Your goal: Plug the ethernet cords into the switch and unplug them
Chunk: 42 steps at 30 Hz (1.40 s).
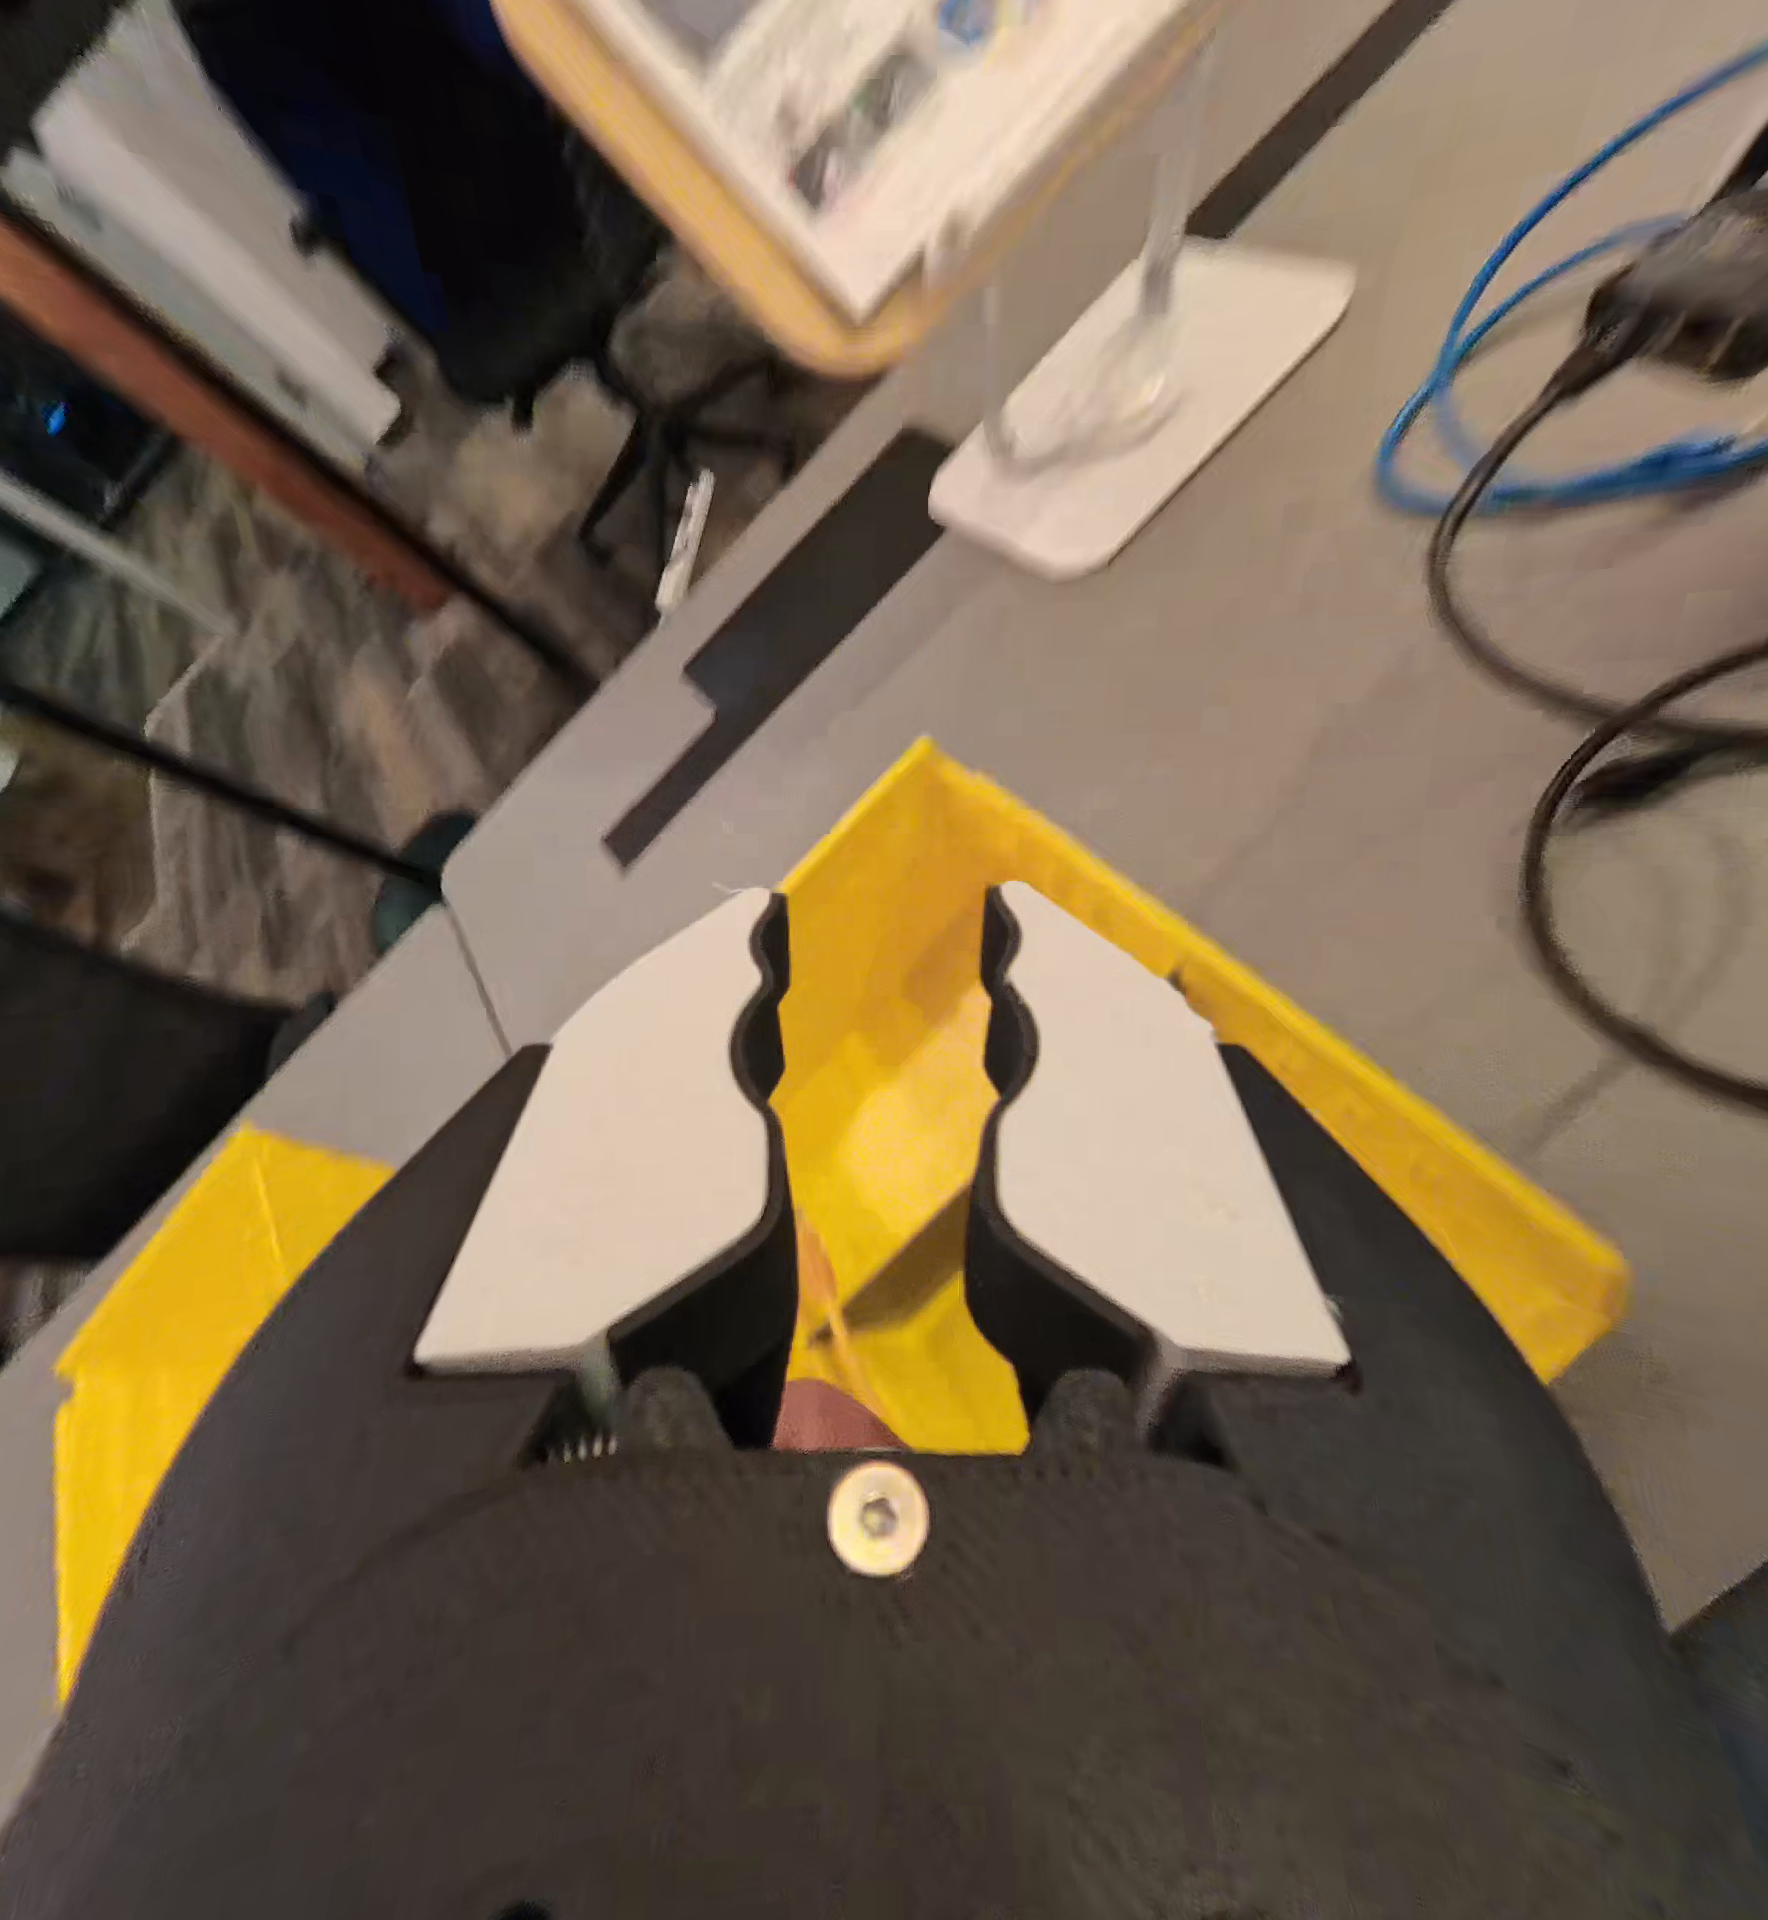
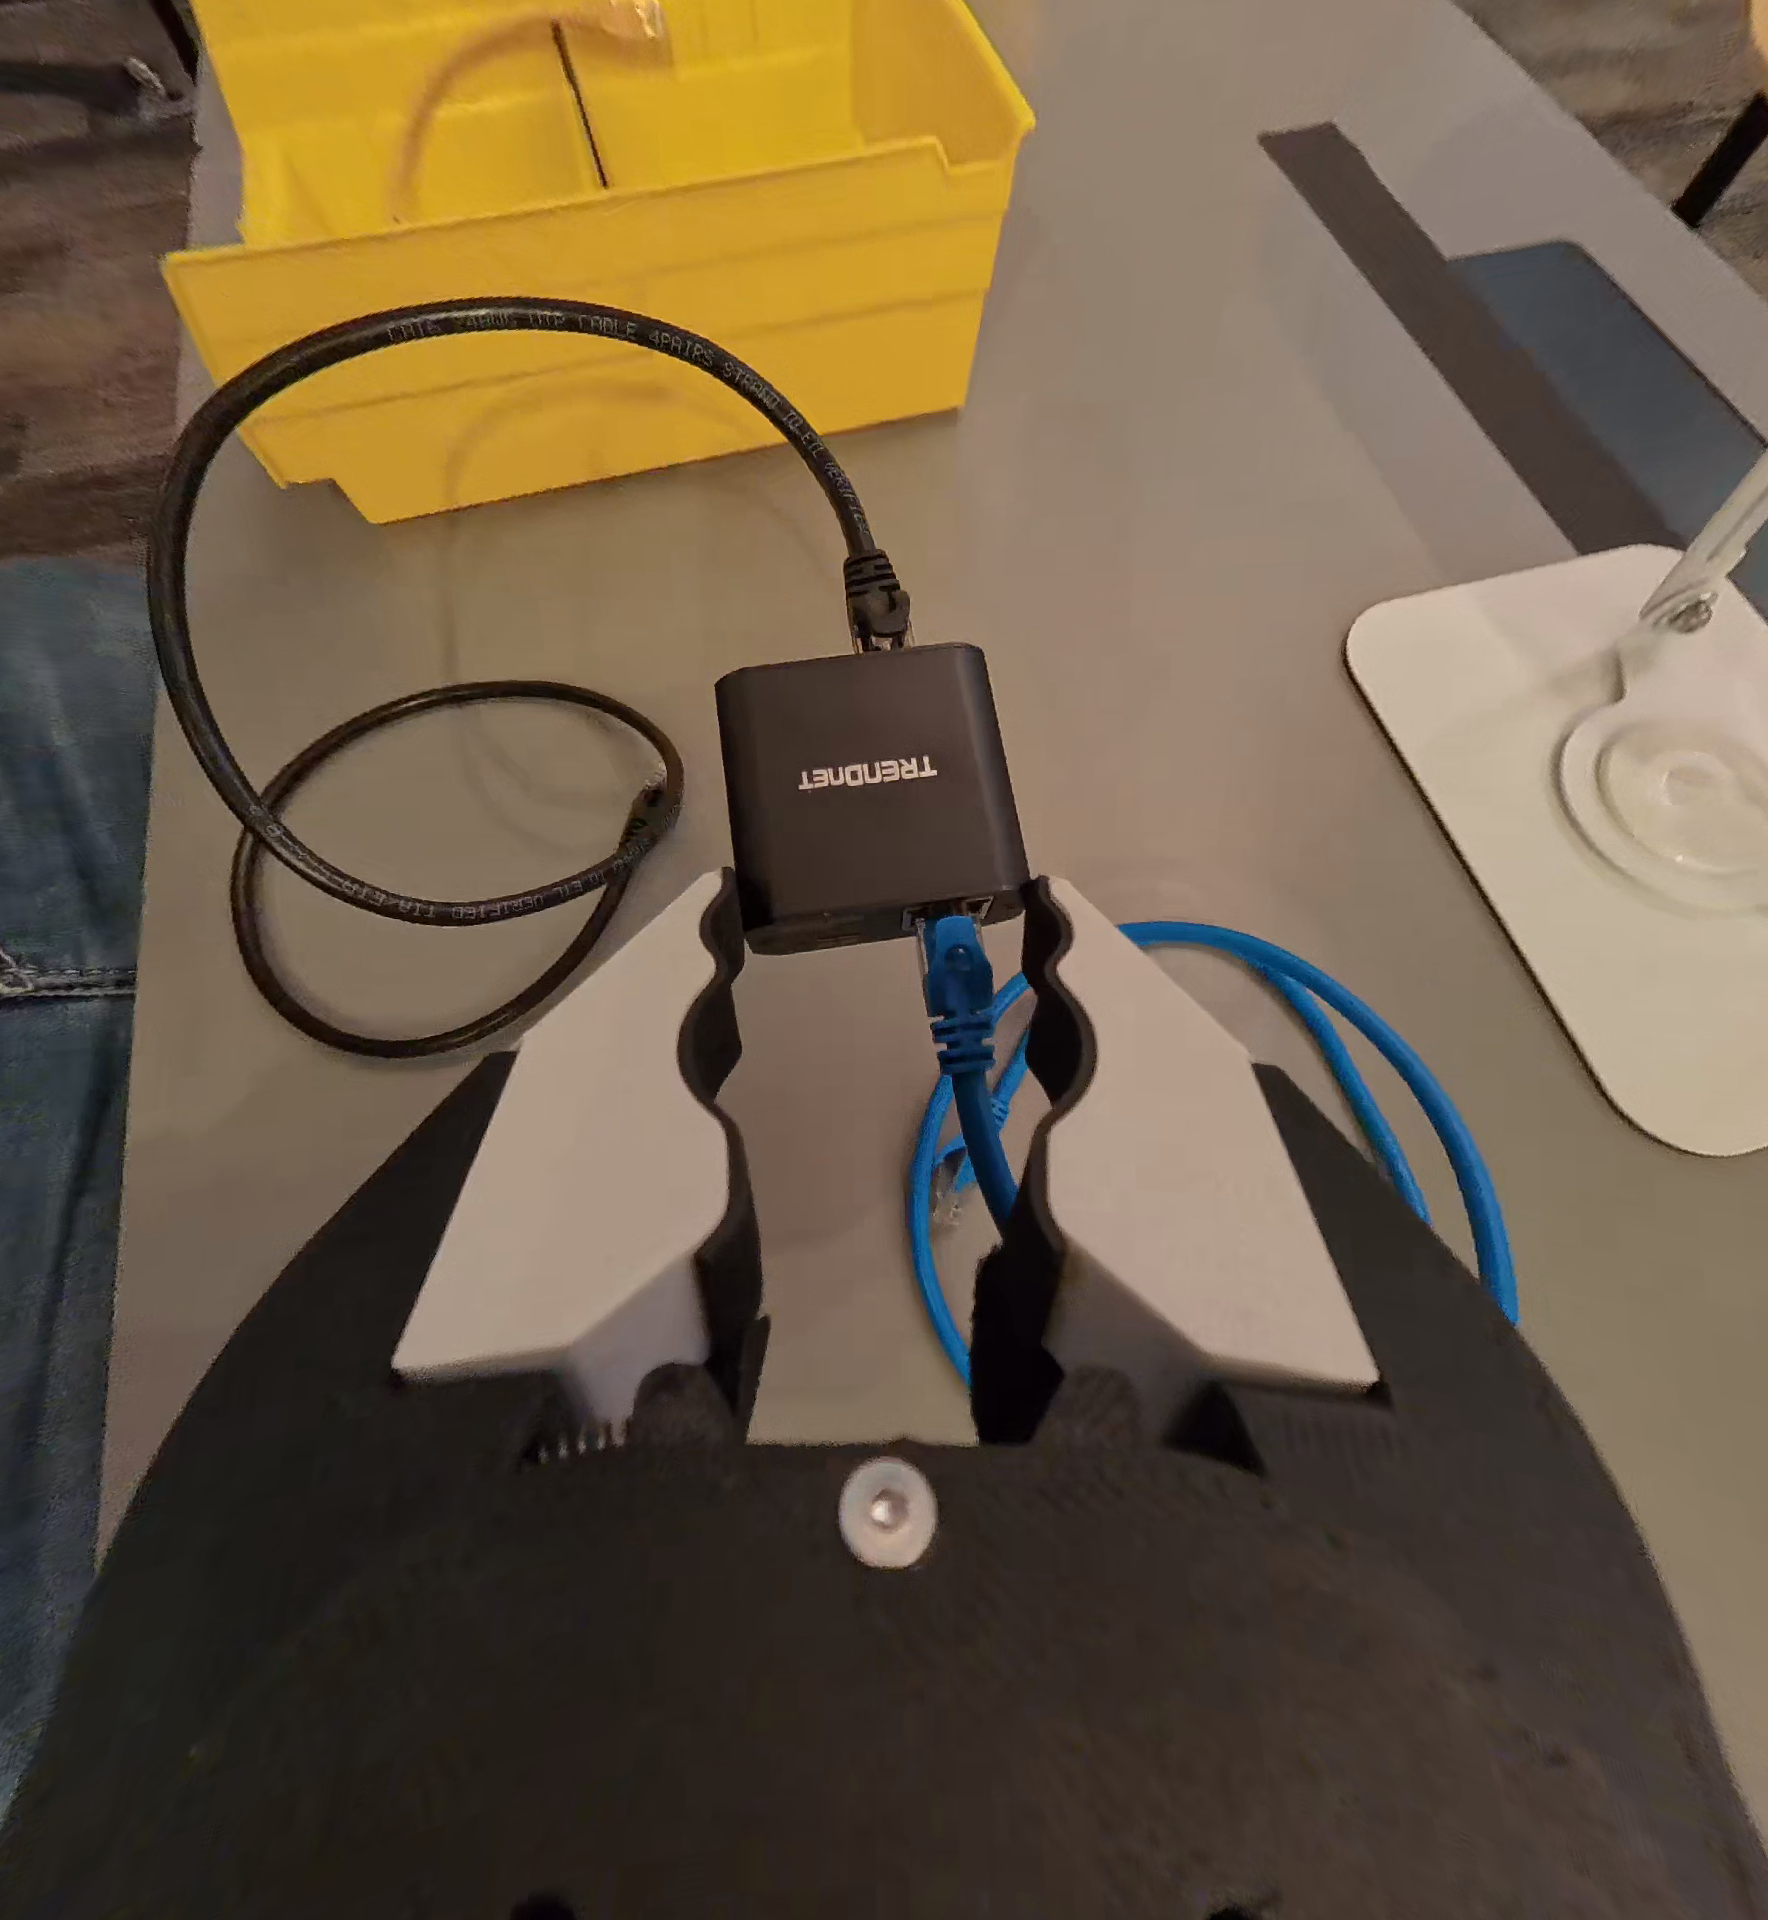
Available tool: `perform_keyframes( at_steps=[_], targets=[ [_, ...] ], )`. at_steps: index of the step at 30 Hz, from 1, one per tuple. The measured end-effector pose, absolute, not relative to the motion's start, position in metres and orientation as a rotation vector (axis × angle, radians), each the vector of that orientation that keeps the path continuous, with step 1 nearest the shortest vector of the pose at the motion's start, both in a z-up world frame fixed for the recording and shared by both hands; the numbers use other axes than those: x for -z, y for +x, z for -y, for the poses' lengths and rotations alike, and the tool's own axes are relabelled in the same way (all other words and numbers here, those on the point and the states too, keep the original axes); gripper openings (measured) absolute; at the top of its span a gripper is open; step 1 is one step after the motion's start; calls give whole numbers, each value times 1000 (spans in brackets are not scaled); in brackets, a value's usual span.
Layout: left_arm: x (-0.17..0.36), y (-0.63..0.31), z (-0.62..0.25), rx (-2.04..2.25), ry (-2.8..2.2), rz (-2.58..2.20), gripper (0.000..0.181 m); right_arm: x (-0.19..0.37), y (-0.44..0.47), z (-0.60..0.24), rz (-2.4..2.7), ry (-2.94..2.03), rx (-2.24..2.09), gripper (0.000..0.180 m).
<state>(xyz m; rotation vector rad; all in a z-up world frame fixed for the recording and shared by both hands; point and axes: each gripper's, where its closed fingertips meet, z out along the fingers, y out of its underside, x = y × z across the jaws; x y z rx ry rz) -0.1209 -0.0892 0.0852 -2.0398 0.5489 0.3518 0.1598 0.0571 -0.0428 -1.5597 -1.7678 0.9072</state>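
In the right wrist view a black switch (image 2: pixel 869 790) lies on the grey table. A black ethernet cord (image 2: pixel 236 831) is plugged into its far side, and its other end lies loose on the table. A blue ethernet cord (image 2: pixel 958 987) is plugged into its near side. My right gripper (image 2: pixel 880 904) is open, with a fingertip on each side of the switch's near end; the blue cord runs between the fingers. My left gripper (image 1: pixel 885 904) is open and empty above a yellow bin (image 1: pixel 1275 1029). The switch (image 1: pixel 1711 291), blue cord (image 1: pixel 1462 416) and black cord (image 1: pixel 1566 831) appear blurred at the far right.
The yellow bin (image 2: pixel 589 312) stands beyond the switch and holds a yellowish cord (image 2: pixel 433 114). A white lamp base (image 2: pixel 1586 831) sits right of the switch and also shows in the left wrist view (image 1: pixel 1140 416). A person's jeans (image 2: pixel 18 935) are at the table's left edge. Left tips to right tips: about 35 cm.
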Motion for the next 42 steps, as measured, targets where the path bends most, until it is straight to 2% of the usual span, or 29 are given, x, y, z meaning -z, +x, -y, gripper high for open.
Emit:
perform_keyframes(
  at_steps=[1, 7, 13, 17, 20, 22, 30, 35, 38, 42],
  targets=[
    [-68, -132, 96, -389, -2075, -530, 35, 46, 159, -57, 1763, -1566, -909, 54],
    [23, -185, 121, -760, -2246, -556, 38, 65, 156, -56, 1757, -1597, -861, 54],
    [70, -235, 129, -1062, -2370, -564, 41, 71, 153, -52, 1764, -1592, -857, 54],
    [87, -253, 134, -1234, -2422, -618, 28, 67, 151, -52, 1757, -1575, -875, 54],
    [87, -260, 133, -1313, -2419, -606, 9, 68, 152, -53, 1749, -1576, -887, 54],
    [84, -260, 132, -1328, -2394, -600, 6, 69, 154, -54, 1744, -1580, -888, 54],
    [27, -245, 123, -1208, -2175, -454, 5, 66, 161, -58, 1725, -1578, -894, 54],
    [-48, -218, 114, -1220, -1971, -439, 5, 66, 166, -59, 1721, -1575, -887, 54],
    [-102, -175, 98, -1173, -1826, -466, 5, 68, 171, -61, 1714, -1592, -876, 54],
    [-143, -91, 64, -1020, -1713, -545, 5, 68, 177, -66, 1689, -1612, -864, 54]
  ],
)
